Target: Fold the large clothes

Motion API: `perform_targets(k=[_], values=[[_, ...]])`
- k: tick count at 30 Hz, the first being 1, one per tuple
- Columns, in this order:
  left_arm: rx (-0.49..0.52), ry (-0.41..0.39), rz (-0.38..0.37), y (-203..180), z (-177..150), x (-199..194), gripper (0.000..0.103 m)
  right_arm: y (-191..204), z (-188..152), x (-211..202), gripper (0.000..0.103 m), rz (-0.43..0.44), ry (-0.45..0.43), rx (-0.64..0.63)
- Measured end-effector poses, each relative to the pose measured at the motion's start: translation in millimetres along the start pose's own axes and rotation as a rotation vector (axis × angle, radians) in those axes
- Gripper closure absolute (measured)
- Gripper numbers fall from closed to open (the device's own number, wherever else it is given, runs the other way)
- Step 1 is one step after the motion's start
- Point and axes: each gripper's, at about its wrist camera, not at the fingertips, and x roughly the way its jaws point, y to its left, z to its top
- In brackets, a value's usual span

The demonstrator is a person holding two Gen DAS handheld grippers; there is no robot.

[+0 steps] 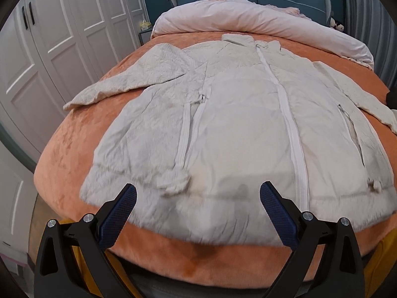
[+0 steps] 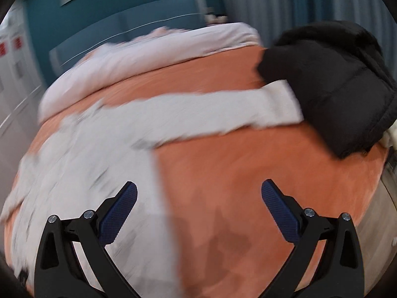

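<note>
Both tools, left (image 1: 198, 195) and right (image 2: 199, 193), gape wide, holding nothing. Ahead of the left tool the coat (image 1: 238, 124) lies flat on the bed (image 1: 74, 136), collar farthest, zipper running away.

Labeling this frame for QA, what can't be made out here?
- Right wrist view: motion blur smears the white coat; its zippers and pockets are unreadable.
- Right wrist view: the sleeve end meets the black jacket; under or against, unclear.
- Left wrist view: the right sleeve cuff is cut by the frame edge.
- Left wrist view: small items by the headboard too small to identify.
</note>
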Motion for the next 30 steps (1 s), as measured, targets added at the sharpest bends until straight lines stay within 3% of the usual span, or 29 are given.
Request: perform_targets(k=[6,11,16,17,18,19,21,23,26,30], values=[[0.008,0.028,0.012,-10,28,19,0.006,-69,54,69,0.005,-0.102,-0.009,0.17],[0.018,0.052,0.01,-19,45,37,0.006,-96,69,118,0.005,-0.132,0.052,0.246],[0.027,0.066,0.001,-26,55,51,0.006,-118,62,167,0.008,-0.149,0.137,0.397],[0.026,0.071,-0.002,-26,57,53,0.006,-122,59,174,0.02,-0.121,0.144,0.455],[0.024,0.075,-0.005,-26,58,55,0.006,-126,59,178,0.039,-0.099,0.147,0.494],[0.021,0.078,-0.007,-25,58,56,0.006,-127,59,180,0.043,-0.078,0.141,0.532],[0.012,0.085,-0.01,-21,60,60,0.006,-123,66,182,0.086,-0.021,0.116,0.578],[0.004,0.088,-0.01,-16,61,64,0.006,-109,81,175,0.094,0.007,0.075,0.574],[-0.016,0.084,-0.005,-7,65,68,0.006,-63,119,149,0.1,0.132,-0.044,0.446],[-0.05,0.066,0.005,8,76,73,0.006,57,158,99,0.101,0.37,-0.156,0.171]])
